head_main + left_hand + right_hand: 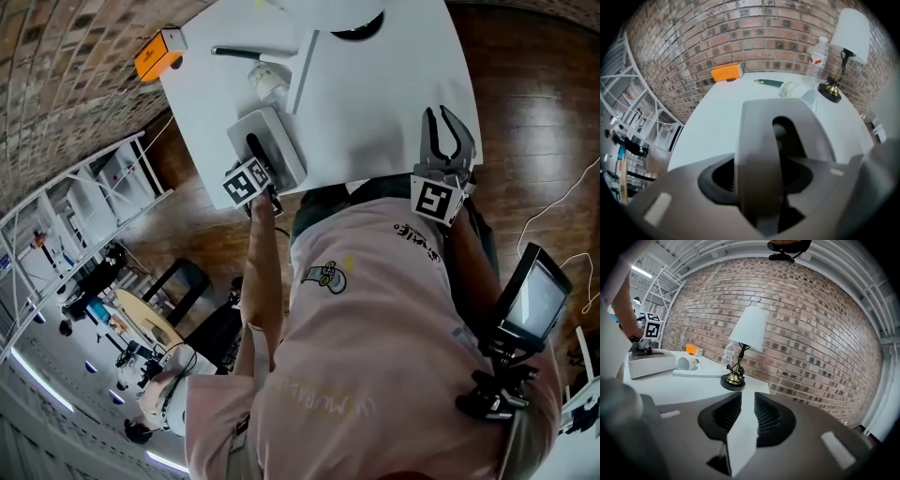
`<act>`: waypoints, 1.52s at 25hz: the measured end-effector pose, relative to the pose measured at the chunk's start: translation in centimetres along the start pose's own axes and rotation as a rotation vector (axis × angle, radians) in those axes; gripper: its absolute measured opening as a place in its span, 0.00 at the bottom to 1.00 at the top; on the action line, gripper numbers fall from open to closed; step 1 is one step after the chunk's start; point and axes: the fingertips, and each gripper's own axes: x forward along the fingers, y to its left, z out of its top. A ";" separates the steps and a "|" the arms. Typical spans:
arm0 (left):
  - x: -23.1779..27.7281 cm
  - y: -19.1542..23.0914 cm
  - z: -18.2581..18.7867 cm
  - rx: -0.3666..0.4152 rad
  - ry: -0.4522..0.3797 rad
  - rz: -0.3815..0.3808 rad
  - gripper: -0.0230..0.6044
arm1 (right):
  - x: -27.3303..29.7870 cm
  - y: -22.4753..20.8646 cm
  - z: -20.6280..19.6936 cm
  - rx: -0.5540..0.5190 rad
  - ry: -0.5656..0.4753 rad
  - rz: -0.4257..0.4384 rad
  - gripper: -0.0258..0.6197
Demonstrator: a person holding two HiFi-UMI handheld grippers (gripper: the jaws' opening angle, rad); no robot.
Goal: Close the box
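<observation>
**Left tongs clamped on the box, right tongs shut and empty**

We see the box (286, 150) lying on the white tabletop (375, 103), well apart from the lamp (749, 329), at the tabletop's opposite end. The left tongs (761, 176) are clamped on it. In the left gripper view a grey, slotted part of the box stands upright between the pads and fills the gap. We cannot tell whether the lid is fully down.

The right tongs (744, 416) are together with nothing between them. They hang over the tabletop's near edge and look straight toward the lamp.

Between the lamp and the box lie a flat white board (696, 373) and a white cup (686, 363) on its side. The cup is near the box. A clear bottle (727, 354) stands just behind the lamp. An orange block (727, 71) sits farther from the lamp, at the tabletop's edge by the brick wall (811, 324). A dark pen (768, 83) lies between the block and the cup.
</observation>
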 end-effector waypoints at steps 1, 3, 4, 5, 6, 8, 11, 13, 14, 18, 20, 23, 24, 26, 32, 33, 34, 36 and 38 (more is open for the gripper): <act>0.1 0.0 0.0 0.009 -0.006 -0.007 0.38 | 0.1 0.1 0.1 -0.002 -0.004 0.006 0.17; 0.2 0.0 -0.2 0.026 -0.008 -0.022 0.39 | 0.2 0.7 0.4 -0.003 -0.024 0.044 0.17; 0.2 -0.1 -0.2 0.032 -0.011 -0.030 0.40 | 0.3 1.2 0.7 -0.001 -0.037 0.072 0.20; 0.1 -0.1 0.0 0.037 -0.020 -0.037 0.46 | 0.4 1.5 1.0 0.003 -0.047 0.098 0.26; -0.1 -0.1 0.3 0.036 -0.034 -0.044 0.54 | 0.6 1.8 1.2 0.008 -0.053 0.118 0.28; -0.9 0.1 1.1 0.018 -0.074 -0.070 0.63 | 0.9 2.5 1.6 0.018 -0.057 0.147 0.35; -2.9 0.3 1.8 -0.017 -0.127 -0.146 0.72 | 1.1 3.7 2.3 0.080 -0.071 0.197 0.42; -4.5 0.1 1.8 -0.040 -0.164 -0.236 0.84 | 1.4 4.8 3.2 0.238 -0.084 0.271 0.42; -5.3 0.0 1.8 -0.053 -0.185 -0.292 0.85 | 1.6 5.3 4.0 0.345 -0.089 0.313 0.42; -8.9 1.7 2.3 -0.114 -0.311 -0.421 0.88 | 2.8 8.8 9.4 0.488 -0.163 0.396 0.42; -10.6 4.4 2.6 -0.183 -0.398 -0.434 0.88 | 3.4 11.5 12.3 0.464 -0.193 0.414 0.42; -12.8 9.3 2.7 -0.292 -0.534 -0.458 0.85 | 4.3 16.0 16.2 0.351 -0.212 0.419 0.42; -13.6 11.1 2.7 -0.312 -0.566 -0.475 0.82 | 4.3 17.7 17.3 0.327 -0.210 0.414 0.42; -15.3 15.1 2.4 -0.317 -0.615 -0.514 0.81 | 3.8 21.4 18.8 0.315 -0.200 0.394 0.42; -17.8 24.2 2.9 -0.261 -0.792 -0.553 0.79 | 3.2 29.3 22.4 0.255 -0.210 0.337 0.42; -18.2 25.3 3.2 -0.250 -0.803 -0.556 0.79 | 3.1 30.3 22.6 0.258 -0.201 0.321 0.42; -18.4 26.2 3.4 -0.238 -0.810 -0.563 0.78 | 3.0 31.3 22.7 0.261 -0.193 0.308 0.42; -18.6 27.6 3.7 -0.216 -0.817 -0.584 0.78 | 2.6 33.1 23.1 0.252 -0.187 0.290 0.42; -18.8 28.5 3.9 -0.200 -0.812 -0.605 0.78 | 2.0 34.4 23.6 0.234 -0.190 0.278 0.42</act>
